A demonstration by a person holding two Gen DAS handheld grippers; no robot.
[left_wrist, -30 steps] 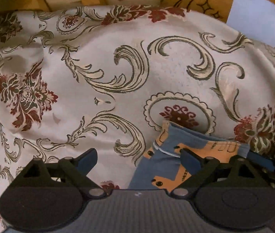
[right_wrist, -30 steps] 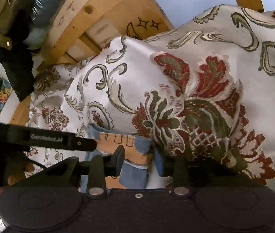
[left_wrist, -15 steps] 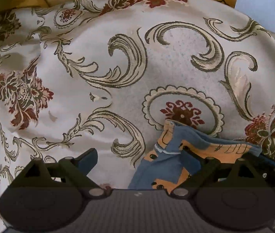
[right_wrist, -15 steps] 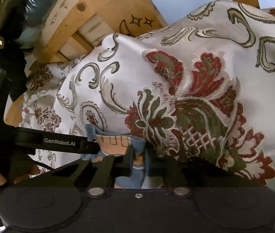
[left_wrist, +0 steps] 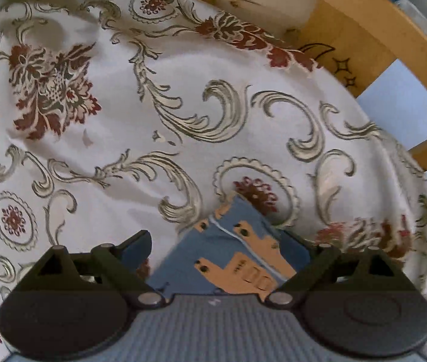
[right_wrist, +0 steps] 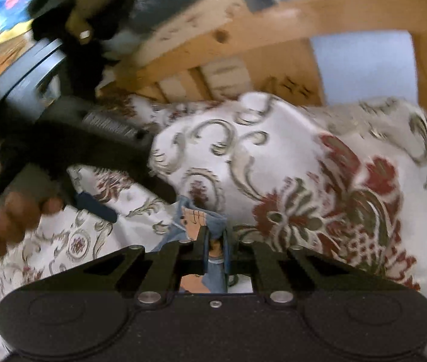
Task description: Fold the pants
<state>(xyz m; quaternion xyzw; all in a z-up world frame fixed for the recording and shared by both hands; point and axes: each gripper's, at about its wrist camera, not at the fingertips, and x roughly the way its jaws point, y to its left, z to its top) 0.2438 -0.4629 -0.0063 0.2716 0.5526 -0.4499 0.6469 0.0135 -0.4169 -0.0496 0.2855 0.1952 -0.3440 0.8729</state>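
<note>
The pants [left_wrist: 228, 250] are small, blue with orange patches, and lie bunched on a floral bedspread [left_wrist: 153, 96]. In the left wrist view my left gripper [left_wrist: 216, 239] is open, its fingers on either side of the pants without pinching them. My right gripper [right_wrist: 215, 239] is shut on a blue fold of the pants [right_wrist: 195, 215], with cloth showing between and behind the narrow jaws. The right wrist view is blurred. It shows a hand [right_wrist: 8, 214] holding the left gripper's dark body, with one blue finger [right_wrist: 95, 206] pointing toward the pants.
A wooden bed frame [left_wrist: 364, 27] with a moon and stars drawn on it borders the far side of the bedspread. Pale blue wall shows through its slats. Dark clothing and a grey bundle [right_wrist: 98, 15] hang at the upper left in the right wrist view.
My right gripper's jaws have closed from apart to pinched on the pants' fold. The left gripper has stayed open while its view swung, and the pants now sit more centrally between its fingers.
</note>
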